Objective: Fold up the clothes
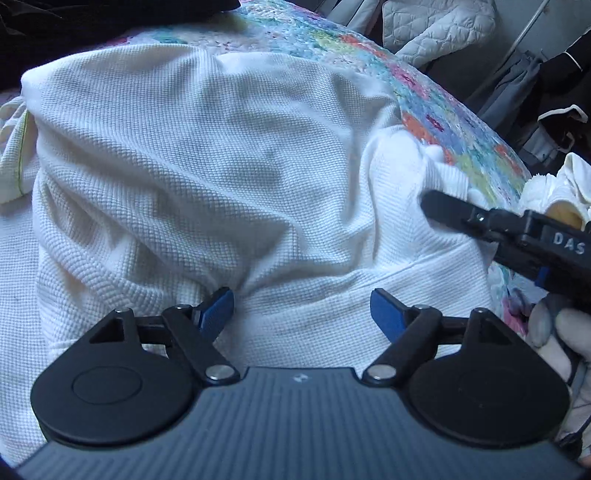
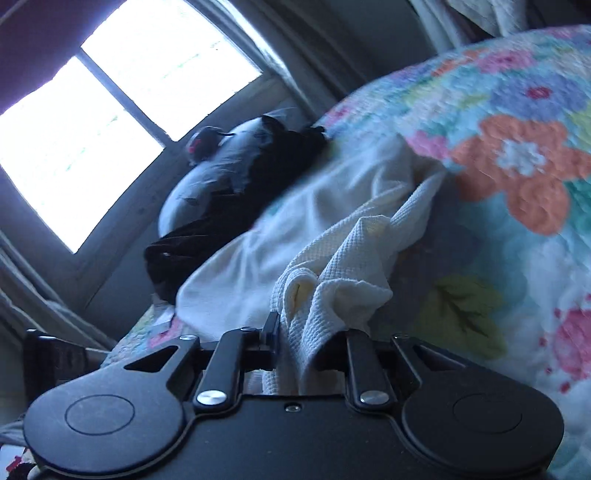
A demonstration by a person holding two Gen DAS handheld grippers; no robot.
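Observation:
A white waffle-knit garment point(image 1: 207, 177) lies rumpled across a floral quilt point(image 1: 424, 96). My left gripper point(image 1: 303, 314) hovers low over its near part. The blue pads point(image 1: 218, 314) stand wide apart, with cloth lying loosely between them and not pinched. In the left wrist view my right gripper point(image 1: 432, 205) reaches in from the right and bites the garment's right edge by a ribbed cuff point(image 1: 447, 177). In the right wrist view my right gripper point(image 2: 306, 332) is shut on a bunched fold of the white garment point(image 2: 332, 266), which trails away over the quilt point(image 2: 517, 166).
A dark garment point(image 2: 229, 206) and a grey pillow point(image 2: 207, 177) lie at the far end of the bed below a bright window point(image 2: 110, 122). More clothes and a quilted white item point(image 1: 436, 26) hang beyond the bed's right edge. A gloved hand point(image 1: 565, 339) holds the right gripper.

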